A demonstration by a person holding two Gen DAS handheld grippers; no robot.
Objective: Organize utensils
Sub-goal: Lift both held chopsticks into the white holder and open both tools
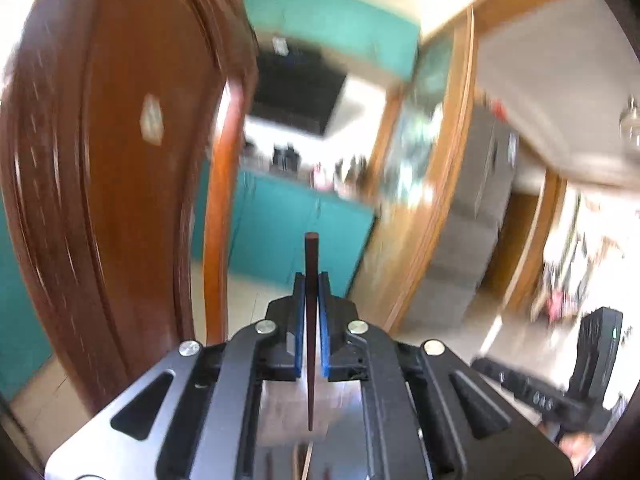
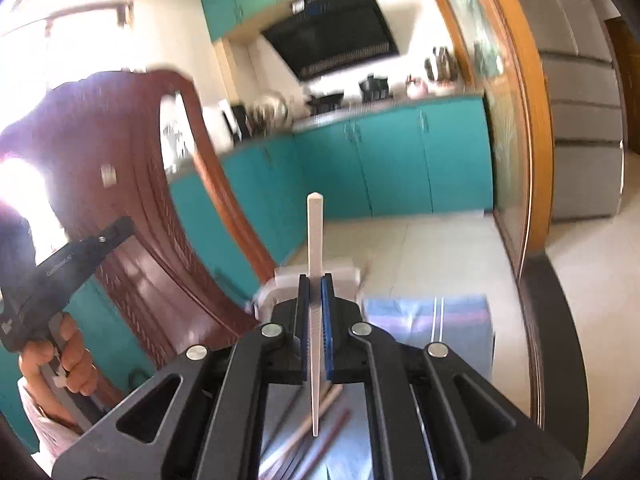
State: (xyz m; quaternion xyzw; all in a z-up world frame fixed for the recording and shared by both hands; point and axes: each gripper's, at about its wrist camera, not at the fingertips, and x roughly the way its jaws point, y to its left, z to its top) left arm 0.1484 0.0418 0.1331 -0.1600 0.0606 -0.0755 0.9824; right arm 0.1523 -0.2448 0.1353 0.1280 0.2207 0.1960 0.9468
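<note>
**Two chopsticks raised, one in each tool**

While both cameras look out across the kitchen, we hold a chopstick in each hand-held tool. Our left tool [image 1: 311,280] has its blue pads [image 1: 299,332] pressed tight on a dark brown chopstick [image 1: 311,300], which stands upright between them, its blunt end above the fingertips and its thin point hanging below. To the left of it a carved wooden chair back [image 1: 120,160] fills the view; past it lie teal cabinets [image 1: 288,232] and a black range hood [image 1: 298,84], all smeared by blur. From the right camera we see our left hand [image 2: 60,356] gripping the handle of that left tool at the far left, in front of the same chair back.

Our right tool [image 2: 316,284] is likewise closed, pinching a white chopstick [image 2: 315,240] that rises straight up between its pads, the tapered end pointing down. Under that tool, more chopsticks [image 2: 308,432], pale and dark, lie in a loose bundle on the worktop, beside a striped cloth [image 2: 432,324] and a whitish container [image 2: 340,274] whose contents we cannot make out. Farther right stand a wooden door frame [image 2: 532,120] and grey drawers [image 2: 580,120].
</note>
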